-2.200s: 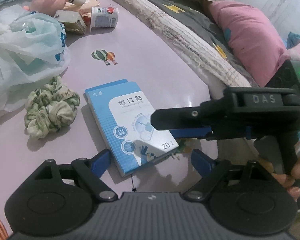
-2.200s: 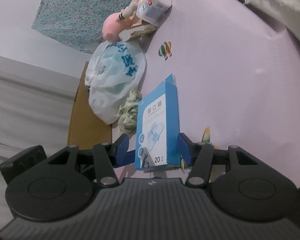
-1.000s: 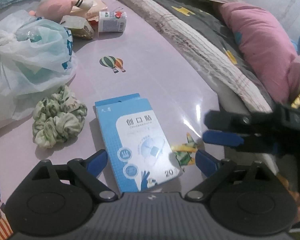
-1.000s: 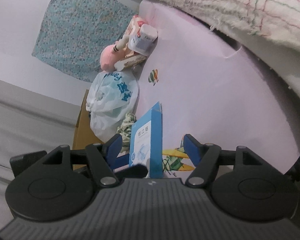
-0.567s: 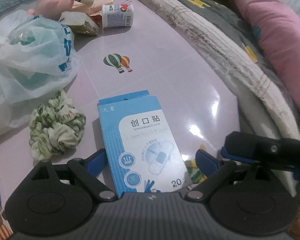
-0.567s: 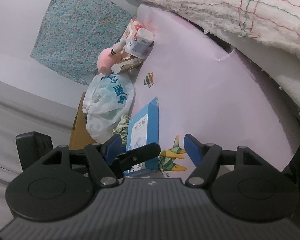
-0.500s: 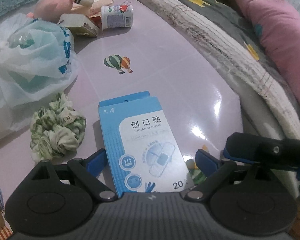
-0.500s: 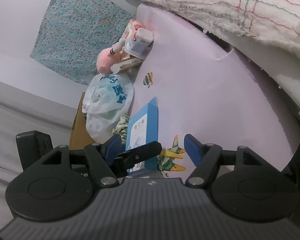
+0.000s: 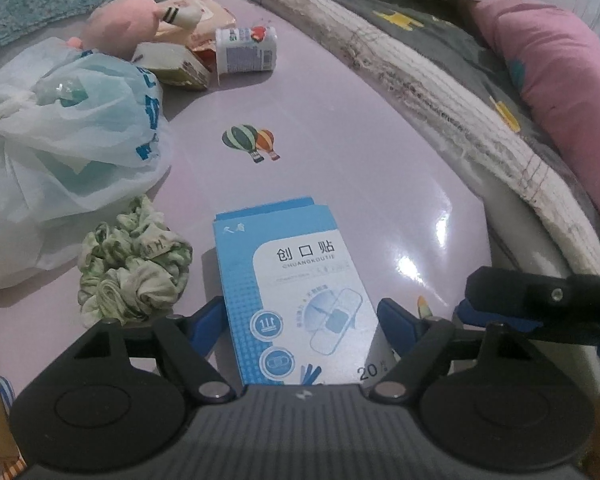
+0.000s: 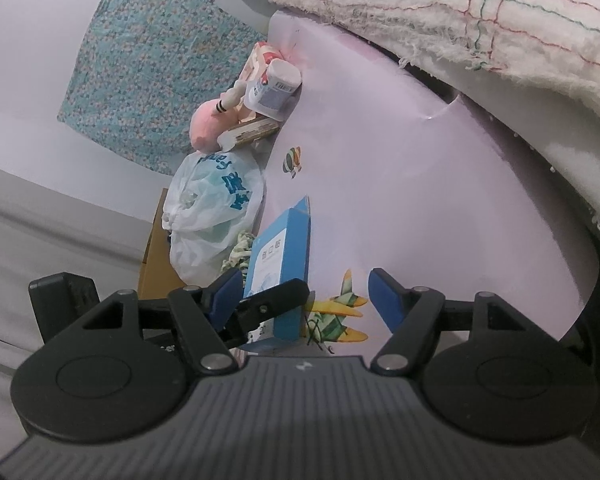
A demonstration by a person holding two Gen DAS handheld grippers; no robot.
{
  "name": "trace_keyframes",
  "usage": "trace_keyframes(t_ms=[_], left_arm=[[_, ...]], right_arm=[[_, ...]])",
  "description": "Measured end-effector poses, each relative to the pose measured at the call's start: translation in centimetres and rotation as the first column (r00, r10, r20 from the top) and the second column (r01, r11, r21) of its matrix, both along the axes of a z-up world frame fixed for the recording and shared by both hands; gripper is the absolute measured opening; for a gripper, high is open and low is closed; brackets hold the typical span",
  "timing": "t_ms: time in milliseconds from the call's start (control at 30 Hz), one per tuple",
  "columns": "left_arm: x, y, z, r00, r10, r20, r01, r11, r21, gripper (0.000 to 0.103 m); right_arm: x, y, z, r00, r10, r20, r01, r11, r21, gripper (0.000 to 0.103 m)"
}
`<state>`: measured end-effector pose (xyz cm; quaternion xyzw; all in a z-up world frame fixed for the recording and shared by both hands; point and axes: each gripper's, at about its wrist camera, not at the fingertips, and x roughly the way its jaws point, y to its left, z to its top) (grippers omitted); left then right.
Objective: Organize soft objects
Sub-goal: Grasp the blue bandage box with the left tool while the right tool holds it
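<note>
Blue box (image 9: 296, 292) now free of right gripper (image 10: 304, 300), between closing fingers (image 9: 400, 320) of left gripper (image 9: 300, 320).

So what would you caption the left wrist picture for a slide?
Left tool closing around a blue plaster box on a pink table, green scrunchie beside it.

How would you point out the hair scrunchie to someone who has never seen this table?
Start at the pale purple table and find the big white plastic bag on its left side. Just below the bag, left of the blue box, lies the scrunchie: the only crumpled ring of green-and-cream fabric there.
</note>
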<state>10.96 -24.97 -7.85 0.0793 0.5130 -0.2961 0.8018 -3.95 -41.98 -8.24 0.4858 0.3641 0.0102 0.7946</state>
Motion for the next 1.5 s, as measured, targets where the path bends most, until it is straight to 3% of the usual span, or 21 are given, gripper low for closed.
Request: trace_keyframes(t_ms=[467, 533, 567, 667, 767, 867, 1000, 1167, 1333, 1500], left_arm=[[-1.2, 3.1, 4.1, 0.998, 0.015, 0.059, -0.008, 0.994, -0.109, 0.074], [-1.1, 3.4, 4.2, 0.998, 0.021, 0.06, -0.014, 0.994, -0.111, 0.048], [-0.8, 3.5, 4.0, 0.999, 0.025, 0.044, -0.02, 0.994, -0.106, 0.041], [-0.2, 3.7, 2.7, 1.0, 0.021, -0.001, -0.021, 0.993, -0.12, 0.049], [0.1, 3.8, 0.9, 0.998, 0.04, -0.046, -0.044, 0.994, -0.098, 0.051], [-0.1, 4.8, 1.2, 0.998, 0.043, -0.045, -0.048, 0.99, -0.131, 0.059], [-0.6, 5.4, 2.6, 0.999, 0.022, 0.031, -0.018, 0.991, -0.133, 0.09], [-0.6, 3.9, 2.3, 0.998, -0.052, 0.02, 0.054, 0.995, -0.084, 0.093], [-1.6, 1.4, 0.7, 0.987, -0.162, 0.003, 0.162, 0.986, 0.028, 0.093], [-1.6, 0.4, -0.7, 0.985, -0.171, 0.001, 0.17, 0.982, 0.082, 0.093]], right_arm=[[0.4, 1.4, 1.4, 0.999, 0.01, 0.034, -0.01, 1.0, -0.01, 0.07], [0.5, 1.7, 1.5, 0.999, 0.012, 0.037, -0.012, 1.0, -0.011, 0.07], [0.6, 1.8, 1.6, 0.999, 0.014, 0.038, -0.014, 1.0, -0.011, 0.07], [0.7, 2.2, 1.4, 0.999, 0.017, 0.035, -0.016, 1.0, -0.012, 0.07], [0.9, 2.6, 0.7, 1.0, 0.013, 0.014, -0.013, 1.0, -0.007, 0.07], [0.9, 2.7, 0.1, 1.0, 0.015, 0.005, -0.015, 1.0, 0.014, 0.07], [1.0, 2.5, -0.2, 1.0, 0.011, 0.005, -0.012, 1.0, 0.027, 0.07], [1.3, 2.3, -0.7, 1.0, 0.002, 0.0, -0.002, 0.998, 0.057, 0.07], [1.3, 2.2, -0.8, 1.0, -0.005, -0.001, 0.005, 0.998, 0.068, 0.07], [1.4, 2.4, -0.9, 1.0, 0.01, -0.004, -0.009, 0.997, 0.074, 0.07]])
